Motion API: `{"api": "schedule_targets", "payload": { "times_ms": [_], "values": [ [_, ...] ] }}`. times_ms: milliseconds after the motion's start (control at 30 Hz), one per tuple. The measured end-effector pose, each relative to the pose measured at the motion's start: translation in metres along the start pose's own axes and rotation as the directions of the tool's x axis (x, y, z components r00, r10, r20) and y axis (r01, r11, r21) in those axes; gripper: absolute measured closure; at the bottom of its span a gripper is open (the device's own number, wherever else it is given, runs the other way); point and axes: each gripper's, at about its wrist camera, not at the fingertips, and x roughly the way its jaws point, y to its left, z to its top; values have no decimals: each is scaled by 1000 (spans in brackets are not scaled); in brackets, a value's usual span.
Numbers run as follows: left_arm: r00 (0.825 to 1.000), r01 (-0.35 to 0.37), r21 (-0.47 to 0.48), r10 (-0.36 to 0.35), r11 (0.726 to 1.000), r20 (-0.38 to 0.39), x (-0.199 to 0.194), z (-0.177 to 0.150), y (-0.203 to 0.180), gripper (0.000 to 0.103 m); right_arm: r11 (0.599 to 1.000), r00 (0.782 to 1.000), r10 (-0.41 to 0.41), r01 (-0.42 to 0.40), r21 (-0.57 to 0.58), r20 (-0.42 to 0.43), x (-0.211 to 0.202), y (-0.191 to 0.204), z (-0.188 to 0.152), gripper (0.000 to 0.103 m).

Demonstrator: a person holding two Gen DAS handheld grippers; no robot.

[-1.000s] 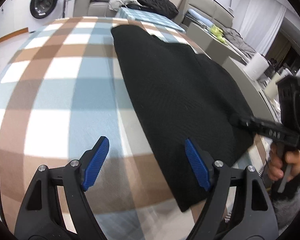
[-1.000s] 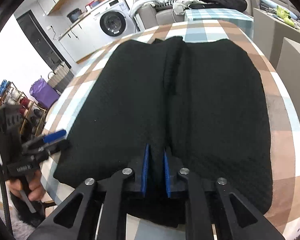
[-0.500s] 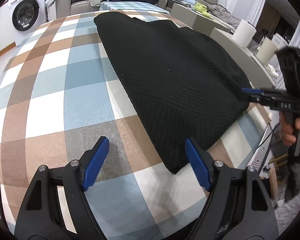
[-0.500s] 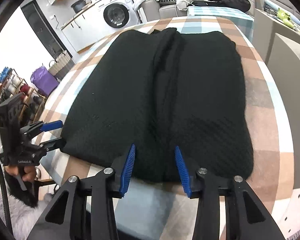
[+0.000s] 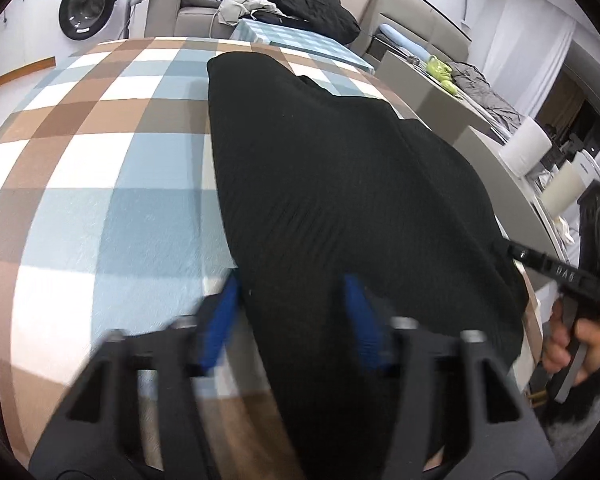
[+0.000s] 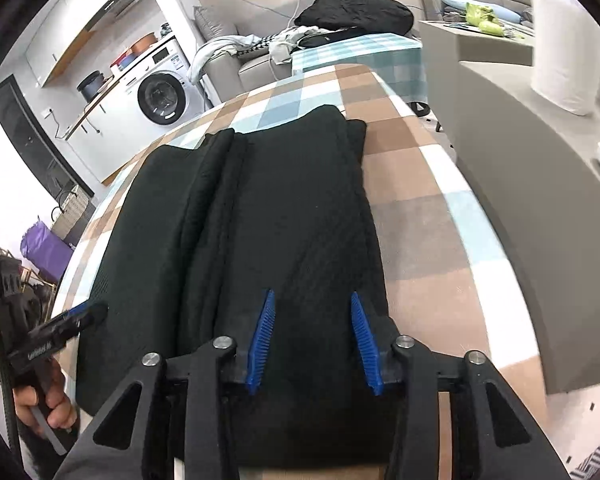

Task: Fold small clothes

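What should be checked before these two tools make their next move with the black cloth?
1. Black garment lying flat on the checked table: ok.
2. Garment's near edge between the left tool jaws, which are closing: ok.
3. Near edge between the right tool jaws, also closing: ok.
4. Pads already pinching the fabric: not ok, they stand apart.
5. Left view sharp enough to judge: not ok, blurred.

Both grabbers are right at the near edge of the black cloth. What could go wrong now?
1. The left gripper is closing its jaws over the corner of the black cloth; it might pinch the checked tablecloth too.
2. The right gripper is closing over doubled layers and may catch only the top one.
3. The cloth's edge hangs over the table, so a missed grab could let it slide.
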Motion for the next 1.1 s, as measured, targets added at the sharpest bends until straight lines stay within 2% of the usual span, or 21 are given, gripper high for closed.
{"api": "schedule_targets", "payload": {
  "times_ms": [33, 133, 233, 333, 433, 633, 733, 833, 867, 967, 1067, 1100],
  "values": [
    [1000, -13, -3, 13, 1000, 10, 1, 3, -1, 79, 1000, 1000, -10, 10, -13, -5, 5, 5, 1, 67],
    [999, -25, -5, 25, 1000, 22, 0, 5, 0, 88, 999, 1000, -23, 23, -35, -3, 6, 10, 0, 71],
    [999, -27, -5, 27, 1000, 29, -3, 3, 5, 92, 998, 999, -37, 37, -46, -3, 6, 15, -2, 71],
    [998, -42, -3, 42, 999, 38, -9, -1, 13, 93, 996, 999, -47, 47, -77, -7, 8, 27, -6, 71],
    [997, -64, -22, 65, 998, 47, -19, -4, 29, 93, 994, 1000, -14, 12, -107, -19, 14, 46, -9, 71],
    [988, -134, -78, 139, 988, 64, -42, -7, 69, 93, 985, 993, 98, -105, -135, -62, 24, 84, -15, 71],
    [989, -128, -104, 135, 986, 60, -47, -4, 85, 93, 976, 986, 143, -155, -155, -86, 25, 91, -15, 71],
    [991, -118, -100, 124, 988, 55, -52, -2, 91, 92, 976, 987, 153, -159, -148, -50, 10, 85, -7, 68],
    [990, -120, -92, 126, 988, 59, -53, -1, 90, 92, 973, 983, 185, -186, -135, -18, -1, 81, -3, 61],
    [989, -127, -87, 133, 988, 58, -57, 0, 89, 83, 963, 969, 247, -243, -118, 21, -14, 82, 8, 57],
    [992, -103, -96, 110, 990, 63, -61, 1, 88, 59, 943, 949, 312, -314, -108, -39, 4, 104, 13, 56],
    [991, -104, -106, 112, 989, 74, -64, 1, 89, 45, 940, 946, 318, -324, -106, -66, 13, 111, 13, 56]
  ]
}}
